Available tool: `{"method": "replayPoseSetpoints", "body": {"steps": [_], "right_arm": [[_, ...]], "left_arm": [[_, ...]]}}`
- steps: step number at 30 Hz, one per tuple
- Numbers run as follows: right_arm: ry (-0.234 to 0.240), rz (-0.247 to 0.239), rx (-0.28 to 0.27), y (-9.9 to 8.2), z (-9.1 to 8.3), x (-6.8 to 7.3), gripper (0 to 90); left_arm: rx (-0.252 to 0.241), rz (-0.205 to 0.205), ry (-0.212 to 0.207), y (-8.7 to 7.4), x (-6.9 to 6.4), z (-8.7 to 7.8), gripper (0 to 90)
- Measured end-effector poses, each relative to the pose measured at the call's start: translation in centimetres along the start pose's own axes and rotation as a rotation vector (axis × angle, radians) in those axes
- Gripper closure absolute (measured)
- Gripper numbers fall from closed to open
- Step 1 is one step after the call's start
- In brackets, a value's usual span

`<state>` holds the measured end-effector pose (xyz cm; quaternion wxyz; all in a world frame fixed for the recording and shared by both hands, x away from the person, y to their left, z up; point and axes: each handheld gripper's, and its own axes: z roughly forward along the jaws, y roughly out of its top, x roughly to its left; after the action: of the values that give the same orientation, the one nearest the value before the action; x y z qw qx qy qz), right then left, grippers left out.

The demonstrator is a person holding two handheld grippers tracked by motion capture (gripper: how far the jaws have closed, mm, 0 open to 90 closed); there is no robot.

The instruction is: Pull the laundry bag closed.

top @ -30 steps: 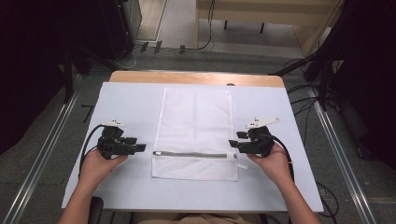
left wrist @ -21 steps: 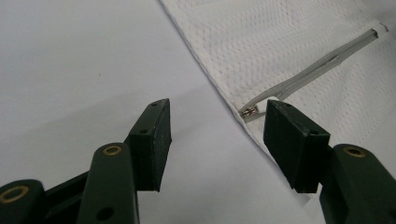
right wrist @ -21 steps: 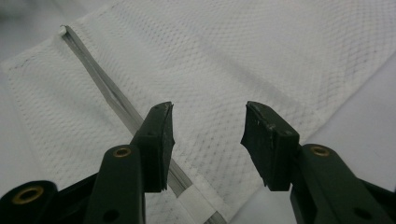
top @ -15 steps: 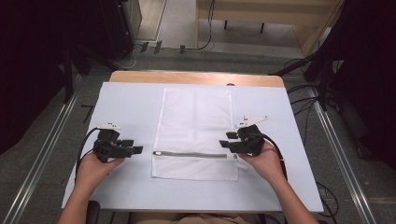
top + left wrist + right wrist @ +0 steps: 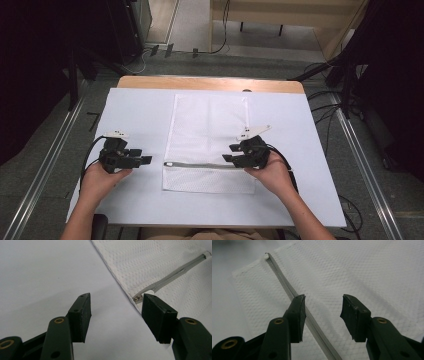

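Both grippers gape empty: my right gripper, jaws just narrowed, hovers over the white mesh zip bag lying flat mid-table; my left gripper waits beside its zipper pull

Black left gripper, brass screws, trailing black cable, bare forearms

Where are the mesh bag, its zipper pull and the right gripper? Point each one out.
mesh bag [image 5: 210, 125], high view, on the bare white mesh above the zipper.
zipper pull [image 5: 137, 298], left gripper view, on the small metal slider at the zipper's end.
right gripper [image 5: 228, 153], high view, midway between its fingertips, over the bag's right part.
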<state>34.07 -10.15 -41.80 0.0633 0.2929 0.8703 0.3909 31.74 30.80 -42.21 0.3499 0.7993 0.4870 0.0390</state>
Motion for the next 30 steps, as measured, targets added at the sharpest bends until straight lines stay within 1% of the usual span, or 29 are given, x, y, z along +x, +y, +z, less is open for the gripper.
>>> {"method": "replayPoseSetpoints", "body": {"steps": [2, 3, 5, 6, 12, 15, 17, 18, 20, 21, 23, 24, 30], "right_arm": [[0.003, 0.003, 0.006, 0.1, 0.1, 0.2, 55.4], [0.008, -0.006, 0.01, 0.2, 0.3, 0.3, 55.6], [0.01, -0.008, 0.018, 0.4, 0.5, 0.5, 56.4], [0.016, -0.001, 0.018, 0.5, 0.6, 0.5, 57.5], [0.024, -0.012, 0.019, 1.5, 1.1, 0.9, 59.9], [0.043, -0.01, 0.019, 2.0, 1.6, 1.1, 62.1], [0.068, -0.003, 0.029, 2.5, 2.3, 1.5, 64.3], [0.069, -0.01, 0.027, 2.6, 2.5, 1.5, 64.4], [0.072, -0.008, 0.028, 2.8, 2.7, 1.7, 64.8], [0.077, -0.009, 0.026, 3.0, 3.1, 1.9, 65.3], [0.082, -0.009, 0.025, 3.2, 3.3, 2.0, 65.5], [0.079, -0.015, 0.018, 3.4, 3.7, 2.3, 65.9], [0.084, -0.026, 0.019, 3.7, 4.5, 2.7, 68.1]], "left_arm": [[0.001, -0.001, -0.001, 0.0, 0.0, 0.0, 41.1], [0.001, 0.002, -0.004, 0.1, 0.0, 0.0, 41.1], [0.006, 0.004, -0.003, 0.1, -0.1, 0.1, 41.1], [0.005, 0.009, -0.006, 0.1, -0.1, 0.1, 41.1], [0.009, 0.011, -0.01, 0.2, 0.0, 0.3, 41.0], [-0.002, 0.006, -0.016, 0.3, 0.0, 0.3, 41.0], [-0.002, 0.003, -0.02, 0.3, 0.1, 0.4, 41.0], [0.0, 0.003, -0.023, 0.4, 0.2, 0.4, 41.0], [0.004, 0.015, -0.018, 0.4, 0.1, 0.5, 41.1], [0.002, 0.014, -0.021, 0.4, 0.1, 0.5, 41.1], [-0.003, 0.011, -0.022, 0.4, 0.1, 0.5, 41.1], [-0.003, 0.012, -0.023, 0.5, 0.1, 0.5, 41.1], [-0.007, 0.011, -0.025, 0.5, 0.2, 0.6, 41.2]]}}
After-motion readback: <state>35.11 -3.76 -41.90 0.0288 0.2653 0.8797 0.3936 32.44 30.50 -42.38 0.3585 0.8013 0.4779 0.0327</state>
